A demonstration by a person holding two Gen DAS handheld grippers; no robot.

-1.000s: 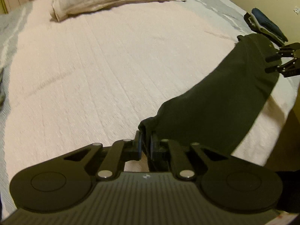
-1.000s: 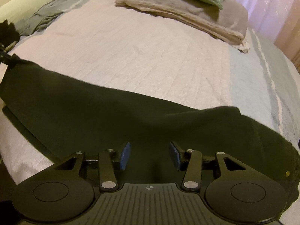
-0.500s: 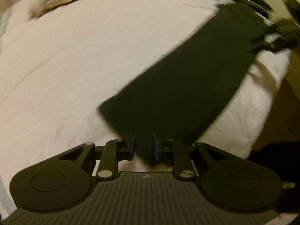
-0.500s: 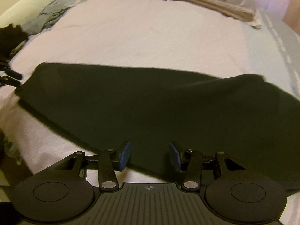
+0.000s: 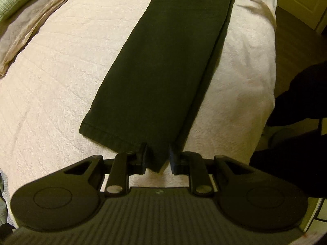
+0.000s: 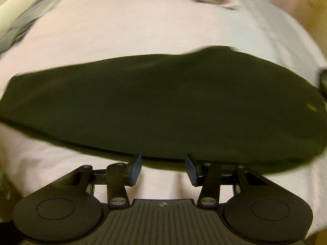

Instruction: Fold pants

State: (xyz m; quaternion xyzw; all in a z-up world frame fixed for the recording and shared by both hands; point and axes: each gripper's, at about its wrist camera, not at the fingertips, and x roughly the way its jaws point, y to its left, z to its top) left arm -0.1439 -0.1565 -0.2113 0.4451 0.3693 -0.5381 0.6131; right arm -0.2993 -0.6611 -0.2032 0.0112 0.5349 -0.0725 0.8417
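Observation:
Dark green pants [image 5: 163, 65] lie flat on the cream bedspread [image 5: 61, 71], with the legs stacked into one long strip running away from me. In the left wrist view the hem corner [image 5: 157, 159] rests between the fingers of my left gripper [image 5: 157, 160]. The jaws stand apart and do not pinch the cloth. In the right wrist view, which is blurred, the pants [image 6: 163, 106] stretch across the frame from left to right. My right gripper [image 6: 163, 169] is open at their near edge, with only bedspread between its fingers.
A folded beige blanket [image 5: 30, 24] and a green pillow [image 5: 14, 2] lie at the far end of the bed. The bed's edge [image 5: 271, 61] drops to a wooden floor on the right. A person's dark clothing [image 5: 302, 102] is there.
My left gripper has opened and let go of the hem, and the pants now lie flat in a straight strip. My right gripper stayed open and drew back to the near edge.

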